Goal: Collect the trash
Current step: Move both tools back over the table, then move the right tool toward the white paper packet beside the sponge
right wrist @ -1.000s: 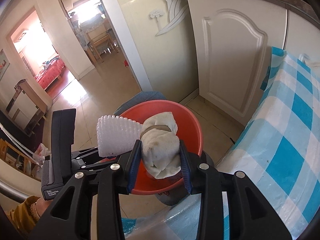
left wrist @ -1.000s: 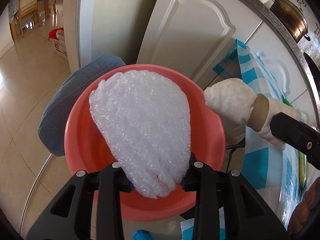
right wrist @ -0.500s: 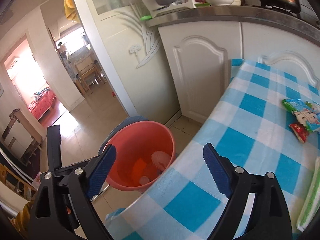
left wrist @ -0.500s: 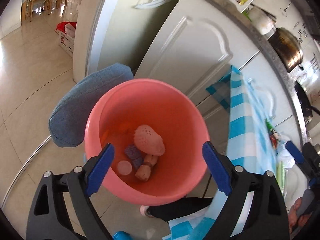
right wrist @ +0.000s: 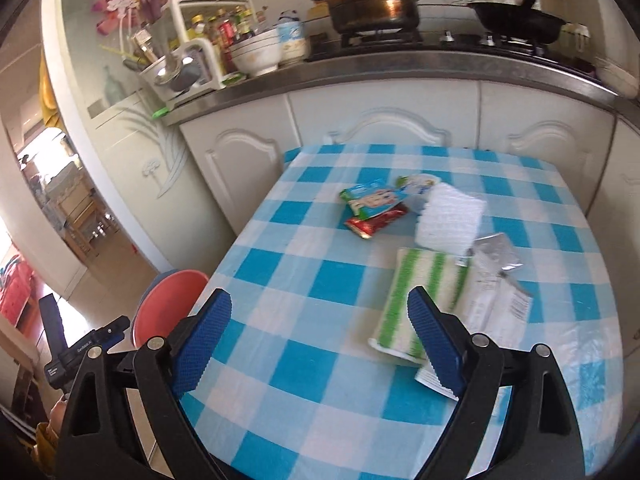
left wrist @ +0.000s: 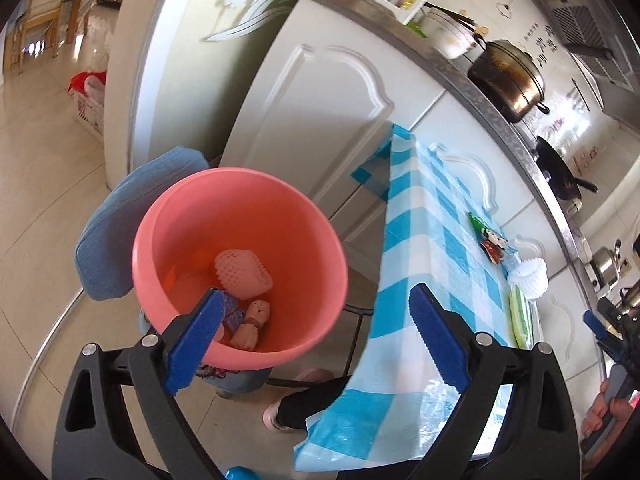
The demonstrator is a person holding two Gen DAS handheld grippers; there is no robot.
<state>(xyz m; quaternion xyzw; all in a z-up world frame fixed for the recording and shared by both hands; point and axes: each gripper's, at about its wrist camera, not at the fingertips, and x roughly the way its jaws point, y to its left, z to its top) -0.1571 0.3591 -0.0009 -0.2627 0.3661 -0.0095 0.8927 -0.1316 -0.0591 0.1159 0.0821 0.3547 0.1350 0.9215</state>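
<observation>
Left wrist shows us our left gripper point(left wrist: 316, 334) spread empty over the pink bin point(left wrist: 240, 264), its foam net point(left wrist: 243, 273) dropped inside a second ago. Our right gripper point(right wrist: 320, 336), also spread, now faces the counter point(right wrist: 280, 360): one foam net point(right wrist: 448, 222), three wrappers, one striped cloth point(right wrist: 420, 300) left.
</observation>
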